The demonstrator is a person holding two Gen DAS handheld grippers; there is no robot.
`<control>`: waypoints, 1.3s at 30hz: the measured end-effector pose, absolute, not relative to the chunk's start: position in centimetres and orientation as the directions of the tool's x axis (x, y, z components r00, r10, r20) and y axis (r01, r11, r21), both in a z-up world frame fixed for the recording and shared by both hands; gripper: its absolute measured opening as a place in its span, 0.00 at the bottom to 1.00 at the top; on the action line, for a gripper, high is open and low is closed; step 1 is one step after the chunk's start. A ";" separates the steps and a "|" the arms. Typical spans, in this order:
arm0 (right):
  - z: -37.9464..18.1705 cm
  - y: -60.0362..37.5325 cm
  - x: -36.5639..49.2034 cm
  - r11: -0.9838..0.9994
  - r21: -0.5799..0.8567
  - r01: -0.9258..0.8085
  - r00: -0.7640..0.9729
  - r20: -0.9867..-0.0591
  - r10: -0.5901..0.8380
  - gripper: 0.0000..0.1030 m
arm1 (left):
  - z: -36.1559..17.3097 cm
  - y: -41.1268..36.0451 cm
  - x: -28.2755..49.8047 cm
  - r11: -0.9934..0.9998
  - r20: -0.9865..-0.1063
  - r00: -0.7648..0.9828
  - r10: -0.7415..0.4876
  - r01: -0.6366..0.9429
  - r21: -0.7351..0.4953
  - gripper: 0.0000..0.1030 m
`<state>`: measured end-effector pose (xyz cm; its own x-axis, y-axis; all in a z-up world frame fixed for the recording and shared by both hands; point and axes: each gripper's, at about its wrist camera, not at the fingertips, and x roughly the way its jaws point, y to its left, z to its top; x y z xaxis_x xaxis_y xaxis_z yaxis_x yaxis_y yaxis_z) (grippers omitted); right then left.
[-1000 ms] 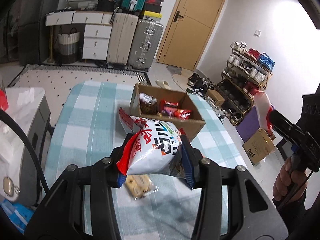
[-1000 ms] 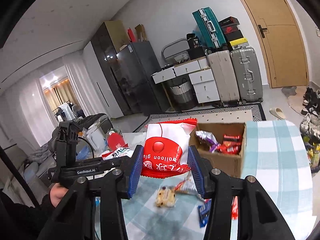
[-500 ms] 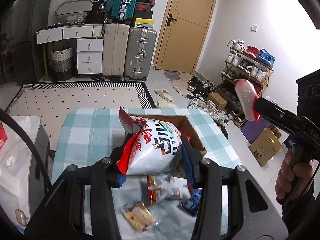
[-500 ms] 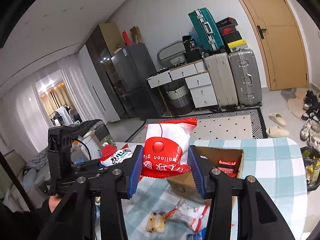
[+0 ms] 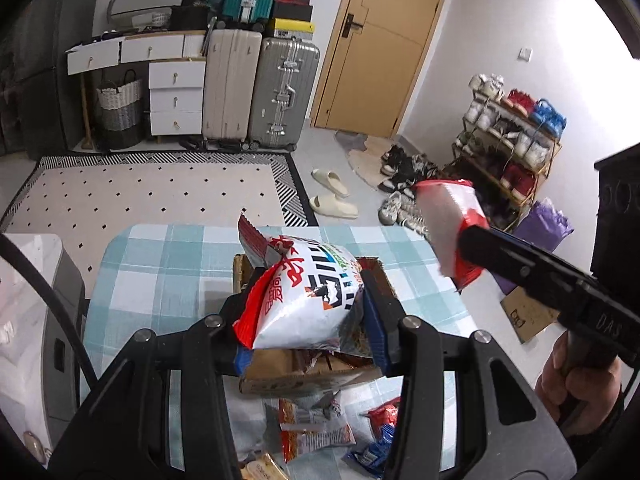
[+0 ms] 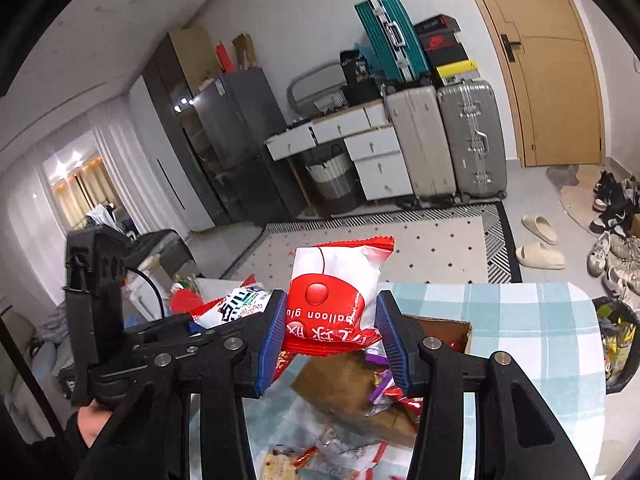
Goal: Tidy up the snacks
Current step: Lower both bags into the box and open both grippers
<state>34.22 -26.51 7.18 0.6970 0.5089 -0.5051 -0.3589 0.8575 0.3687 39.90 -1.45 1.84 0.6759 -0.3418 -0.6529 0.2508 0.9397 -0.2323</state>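
Glossy foil packets over a checked cloth table

A shiny white-and-red snack bag (image 5: 304,300) sits in matt black plastic jaws with ribbed blue pads (image 5: 374,322); a glossy red packet (image 6: 334,300) likewise. Beneath lie a matt brown cardboard box (image 5: 304,380) and woven teal-checked tablecloth (image 5: 168,264); ribbed metallic suitcase (image 5: 282,96) at 12 o'clock.

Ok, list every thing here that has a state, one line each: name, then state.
left gripper: shut on the white snack bag
white snack bag: held up over the box
right gripper: shut on the red snack bag
red snack bag: held upright, above the box
cardboard box: open, snacks inside
loose snack packets: lying on the checked tablecloth
door: closed
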 end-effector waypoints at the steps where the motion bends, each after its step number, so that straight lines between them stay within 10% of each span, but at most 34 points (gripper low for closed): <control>1: 6.8 -26.3 34.8 0.864 0.352 -0.359 0.693 -0.519 0.500 0.45 | 1.4 -1.9 40.7 0.940 -0.662 0.667 -0.341 0.251 -0.231 0.41; 39: -6.9 -26.2 44.2 0.931 0.242 -0.273 0.586 -0.726 0.360 0.45 | -12.4 -4.8 51.8 0.965 -0.821 0.515 -0.248 0.209 -0.160 0.49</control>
<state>44.19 -26.19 -6.92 0.5860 0.3600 -0.7260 -0.2726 0.9313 0.2418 51.81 -4.84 -12.35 0.5150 -0.2477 -0.8206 0.2091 0.9647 -0.1600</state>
